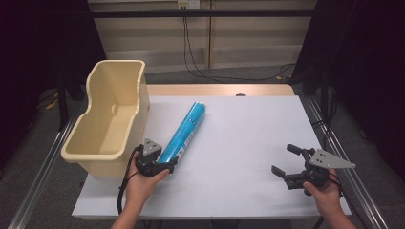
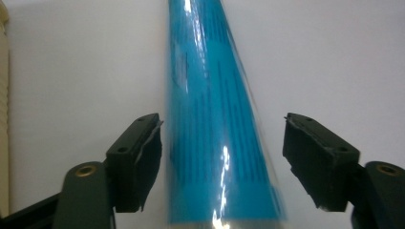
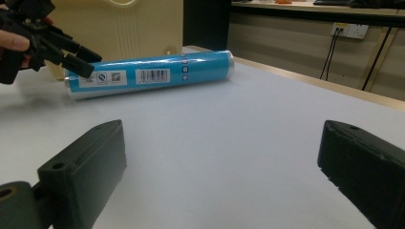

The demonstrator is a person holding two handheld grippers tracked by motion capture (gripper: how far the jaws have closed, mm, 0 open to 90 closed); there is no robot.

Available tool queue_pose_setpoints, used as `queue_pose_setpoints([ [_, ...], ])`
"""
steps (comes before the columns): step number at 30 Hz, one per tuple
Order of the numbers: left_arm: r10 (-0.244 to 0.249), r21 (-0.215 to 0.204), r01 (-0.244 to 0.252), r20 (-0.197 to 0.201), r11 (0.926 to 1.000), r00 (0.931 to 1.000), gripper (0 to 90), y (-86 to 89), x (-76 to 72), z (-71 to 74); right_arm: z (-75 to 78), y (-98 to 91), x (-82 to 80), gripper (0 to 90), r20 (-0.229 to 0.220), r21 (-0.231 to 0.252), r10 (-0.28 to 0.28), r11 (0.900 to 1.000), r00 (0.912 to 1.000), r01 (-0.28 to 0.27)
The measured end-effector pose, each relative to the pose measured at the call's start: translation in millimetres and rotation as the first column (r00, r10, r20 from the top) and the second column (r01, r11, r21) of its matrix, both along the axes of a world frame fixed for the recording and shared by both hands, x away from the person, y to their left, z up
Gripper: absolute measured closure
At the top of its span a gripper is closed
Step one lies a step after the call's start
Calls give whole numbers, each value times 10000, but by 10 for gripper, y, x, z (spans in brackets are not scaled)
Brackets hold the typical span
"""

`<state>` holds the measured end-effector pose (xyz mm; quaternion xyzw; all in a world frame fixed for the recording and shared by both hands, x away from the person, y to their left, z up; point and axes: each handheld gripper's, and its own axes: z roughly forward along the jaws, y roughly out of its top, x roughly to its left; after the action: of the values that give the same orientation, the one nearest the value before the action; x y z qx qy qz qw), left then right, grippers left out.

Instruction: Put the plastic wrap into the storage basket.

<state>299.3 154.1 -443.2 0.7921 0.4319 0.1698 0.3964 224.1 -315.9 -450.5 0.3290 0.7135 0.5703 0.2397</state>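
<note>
**Tube between parted tongs, bin beside it**

High view: we have the left tongs [image 1: 165, 167] at the near end of the blue tube [image 1: 184, 132], which lies flat on the bench [image 1: 248, 143] just beside the cream bin [image 1: 107, 119]. The right tongs [image 1: 284, 164] rest well apart, spread and empty.

Left gripper view: our pads [image 2: 143, 157] straddle the tube [image 2: 215, 143] with a gap on each side, not pressing. We should centre them, then close squarely.

Right gripper view: jaws wide, bare bench [image 3: 215, 143] between them.
</note>
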Motion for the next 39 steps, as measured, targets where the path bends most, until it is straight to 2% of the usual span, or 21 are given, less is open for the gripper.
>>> queue_pose_setpoints([
  [1, 14, -48, -16, -264, 10000, 9996, 237, -31, 102, 65, -1, 2, 7, 24, -22, -23, -11, 10000, 10000, 11],
  [2, 14, -48, -16, -264, 10000, 9996, 223, -31, 102, 65, -1, 2, 7, 24, -22, -23, -11, 10000, 10000, 11],
  [4, 63, 45, -62, -288, 10000, 9996, 218, -65, 202, 121, 2, 4, 8, 25, 4, -18, 4, 10000, 10000, -4],
  [7, -56, 163, 67, -705, 9998, 9975, 186, -138, 351, 176, 7, 3, 4, 25, 13, 17, 31, 10000, 10000, -31],
  [10, -33, 175, 46, -774, 9998, 9970, 183, -214, 486, 214, 5, -1, 6, 25, 7, 13, 27, 10000, 10000, -27],
  [13, 29, 370, 19, -1293, 9993, 9916, 164, -307, 691, 241, 4, -8, 4, 26, -19, 33, 28, 10000, 10000, -28],
  [14, 29, 370, 19, -1293, 9993, 9916, 165, -307, 691, 241, 4, -8, 4, 26, -19, 33, 28, 10000, 10000, -28],
  [17, 92, 590, 7, -1663, 9983, 9860, 154, -379, 875, 252, 7, -10, 4, 27, -6, 41, 3, 10000, 10000, -3],
  [20, 180, 709, -47, -1875, 9975, 9821, 154, -421, 960, 236, 4, -8, 4, 27, -23, 38, 31, 10000, 10000, -30],
  [23, 279, 791, -95, -2351, 9968, 9716, 153, -486, 1077, 180, 6, -11, 3, 27, -23, 33, 47, 10000, 10000, -47],
  [25, 327, 1113, -25, -2700, 9938, 9623, 153, -537, 1187, 143, 5, -16, 2, 27, -36, 48, 36, 10000, 10000, -36],
  [27, 509, 1074, -205, -2892, 9940, 9559, 157, -568, 1247, 121, 8, -17, 2, 27, -12, 103, 50, 9999, 10000, -50],
  [28, 509, 1074, -205, -2892, 9940, 9559, 159, -568, 1247, 121, 8, -17, 2, 27, -12, 103, 50, 9999, 10000, -50],
  [31, 705, 1351, -267, -3309, 9905, 9410, 155, -607, 1345, 66, 9, -26, 2, 27, -15, 130, 39, 9999, 10000, -38],
  [32, 705, 1351, -267, -3309, 9905, 9410, 159, -607, 1345, 66, 9, -26, 2, 27, -15, 130, 39, 9999, 10000, -38],
  [34, 696, 1389, -221, -3475, 9901, 9351, 163, -619, 1377, 39, 10, -33, 2, 27, -30, 129, 34, 9999, 10000, -33],
  [35, 554, 1480, -3, -3684, 9890, 9280, 176, -643, 1392, 9, 9, -34, 2, 27, -26, 133, 30, 9999, 10000, -29],
  [36, 554, 1480, -3, -3684, 9890, 9280, 178, -643, 1392, 9, 9, -35, 3, 27, -32, 126, 35, 9999, 10000, -34],
  [37, 559, 1588, 70, -3881, 9873, 9199, 178, -671, 1398, -40, 9, -36, 4, 27, -27, 125, 28, 9999, 10000, -28],
  [38, 559, 1588, 70, -3881, 9873, 9199, 179, -671, 1398, -40, 9, -36, 4, 27, -27, 125, 28, 9999, 10000, -28],
  [39, 566, 1713, 134, -3975, 9851, 9159, 188, -680, 1401, -54, 9, -37, 4, 27, -29, 148, 35, 9999, 10000, -35],
])
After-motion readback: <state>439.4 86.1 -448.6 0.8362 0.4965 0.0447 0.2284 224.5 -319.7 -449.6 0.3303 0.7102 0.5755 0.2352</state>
